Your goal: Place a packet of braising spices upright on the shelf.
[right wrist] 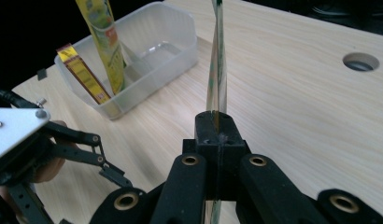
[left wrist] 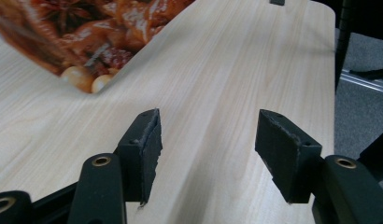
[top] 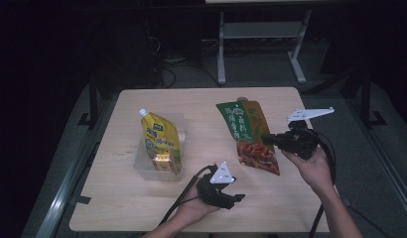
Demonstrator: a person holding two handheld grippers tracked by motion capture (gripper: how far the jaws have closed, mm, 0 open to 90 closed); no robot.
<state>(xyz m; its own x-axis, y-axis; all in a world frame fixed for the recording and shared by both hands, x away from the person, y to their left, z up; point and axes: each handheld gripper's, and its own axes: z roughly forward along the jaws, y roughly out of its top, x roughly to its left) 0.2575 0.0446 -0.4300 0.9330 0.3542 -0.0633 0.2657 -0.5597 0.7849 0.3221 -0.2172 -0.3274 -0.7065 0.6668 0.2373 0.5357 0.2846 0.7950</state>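
The right tool (right wrist: 216, 135) is clamped on the edge of a green and red food pouch (top: 248, 136); in the right gripper view the pouch (right wrist: 217, 60) is seen edge-on, rising straight out of the closed pads. In the high view the pouch is held just to the left of the right tool (top: 269, 139), its lower end printed with braised food and lying close over the bench (top: 206, 104); whether that end touches the wood cannot be told.

The left tool (left wrist: 206, 144) is held open, nothing between its pads, bare bench wood beneath them. No earlier frame is at hand for comparison. In the left gripper view the printed lower corner of the pouch (left wrist: 82, 42) is seen ahead of and to the left of the pads, well apart from them. In the high view the left tool (top: 236, 197) is found low and left of the right tool, near the bench's front edge.

Beyond the left tool, a clear plastic bin (top: 144, 166) is noted, with a yellow spouted pouch (top: 161, 136) standing tilted in it and a small yellow and red packet (top: 163, 162) beside that.
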